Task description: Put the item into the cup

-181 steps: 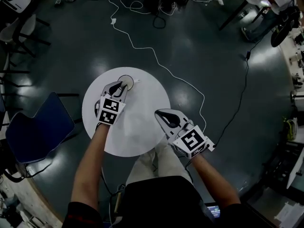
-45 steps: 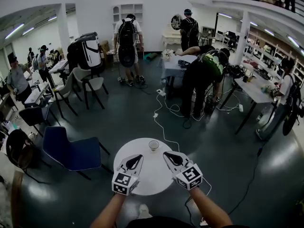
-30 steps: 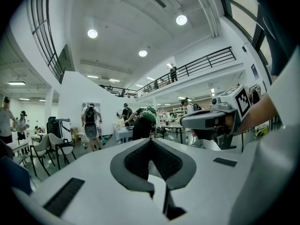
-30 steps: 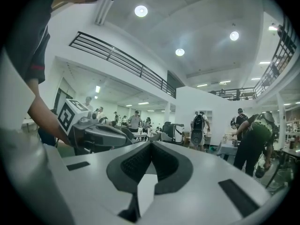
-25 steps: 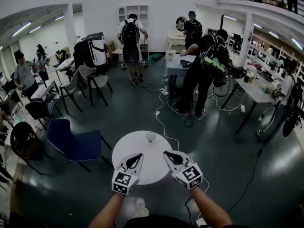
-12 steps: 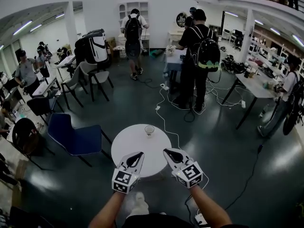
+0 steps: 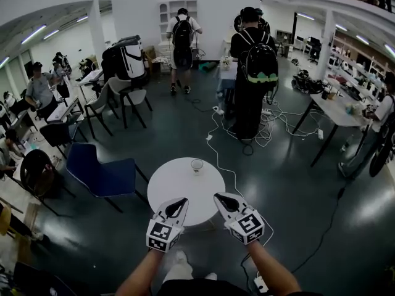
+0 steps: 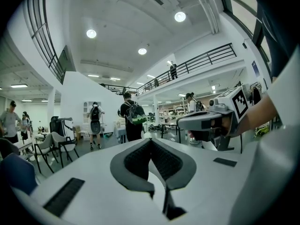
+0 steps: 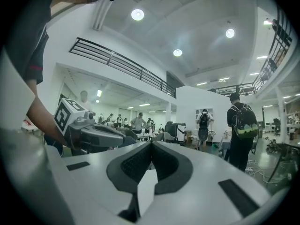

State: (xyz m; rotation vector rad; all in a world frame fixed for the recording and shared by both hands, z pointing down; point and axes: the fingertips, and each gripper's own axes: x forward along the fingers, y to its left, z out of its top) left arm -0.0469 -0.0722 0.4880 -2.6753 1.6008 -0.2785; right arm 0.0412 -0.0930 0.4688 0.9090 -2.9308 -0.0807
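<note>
cup (image 7: 197,164) on round table (image 7: 173,187) — contents too small to tell

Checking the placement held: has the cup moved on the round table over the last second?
No. The cup sits by the white table's far edge, as before; only the view shifted.

I'm in a big open lab hall, more workshop than office. Long worktables (image 7: 336,115) down the right side are piled with gear. Loose cables (image 7: 271,128) sprawl over the dark polished floor. People with backpacks (image 7: 252,73) crowd a bench in the middle. Chairs (image 7: 102,176) stand about and a white shelf (image 7: 165,17) sits at the far wall. Overhead, a railed balcony (image 8: 199,63) runs under round ceiling lamps (image 8: 179,16).
</note>
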